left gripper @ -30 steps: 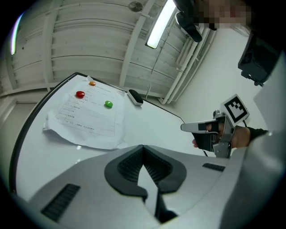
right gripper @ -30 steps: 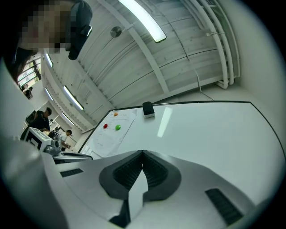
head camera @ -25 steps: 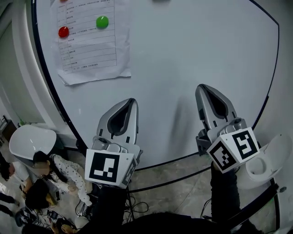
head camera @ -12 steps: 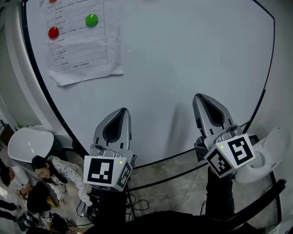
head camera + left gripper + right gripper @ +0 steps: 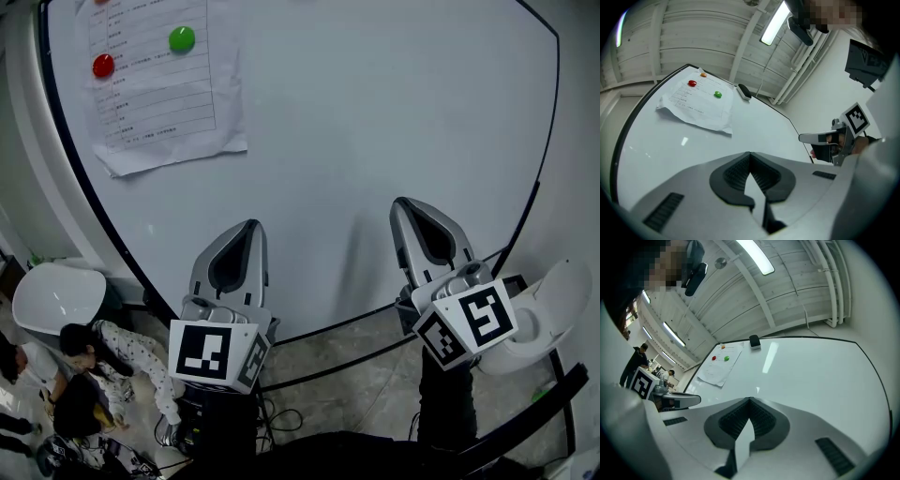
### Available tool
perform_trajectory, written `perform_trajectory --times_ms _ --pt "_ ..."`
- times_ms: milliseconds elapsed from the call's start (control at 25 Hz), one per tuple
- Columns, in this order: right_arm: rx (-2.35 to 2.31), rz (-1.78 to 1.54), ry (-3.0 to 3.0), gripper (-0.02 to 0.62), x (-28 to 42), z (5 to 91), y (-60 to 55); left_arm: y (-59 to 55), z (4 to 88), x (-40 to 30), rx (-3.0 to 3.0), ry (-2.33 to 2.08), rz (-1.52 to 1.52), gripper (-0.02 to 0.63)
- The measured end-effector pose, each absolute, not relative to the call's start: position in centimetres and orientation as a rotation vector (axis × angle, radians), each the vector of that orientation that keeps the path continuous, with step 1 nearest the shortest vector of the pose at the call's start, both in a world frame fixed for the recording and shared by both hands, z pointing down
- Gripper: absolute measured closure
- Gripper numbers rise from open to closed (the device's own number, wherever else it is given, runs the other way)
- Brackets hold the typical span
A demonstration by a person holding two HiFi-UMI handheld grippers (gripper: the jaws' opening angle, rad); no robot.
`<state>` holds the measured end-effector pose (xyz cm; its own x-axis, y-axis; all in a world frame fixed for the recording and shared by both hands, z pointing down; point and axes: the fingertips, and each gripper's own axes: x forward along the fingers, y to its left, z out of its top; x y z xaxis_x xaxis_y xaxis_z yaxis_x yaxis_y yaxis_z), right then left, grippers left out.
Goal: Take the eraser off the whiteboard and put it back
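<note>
The whiteboard (image 5: 375, 112) stood before both tongs, its face bare just ahead of their tips. A printed paper sheet (image 5: 155, 89) hung on it up and to the left of the left gripper (image 5: 248, 227), pinned by a red magnet (image 5: 103, 66) and a green magnet (image 5: 182, 38), its lower edge curling. The eraser (image 5: 754, 341) sat at the board's top edge, far beyond the right gripper (image 5: 405, 202), right of the sheet.

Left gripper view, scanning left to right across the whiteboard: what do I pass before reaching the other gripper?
red magnet → orange magnet → green magnet → eraser → right gripper
</note>
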<state>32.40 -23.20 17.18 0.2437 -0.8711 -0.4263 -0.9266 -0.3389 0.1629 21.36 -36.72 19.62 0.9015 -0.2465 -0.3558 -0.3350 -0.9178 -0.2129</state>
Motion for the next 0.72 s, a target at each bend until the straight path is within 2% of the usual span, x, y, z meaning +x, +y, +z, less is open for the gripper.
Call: perform_trajectory --times_ms 720 --pt "-2.371 0.626 1.742 0.588 32.4 18.3 -23.7 -36.8 20.5 21.8 -2.819 0.426 0.458 0.6"
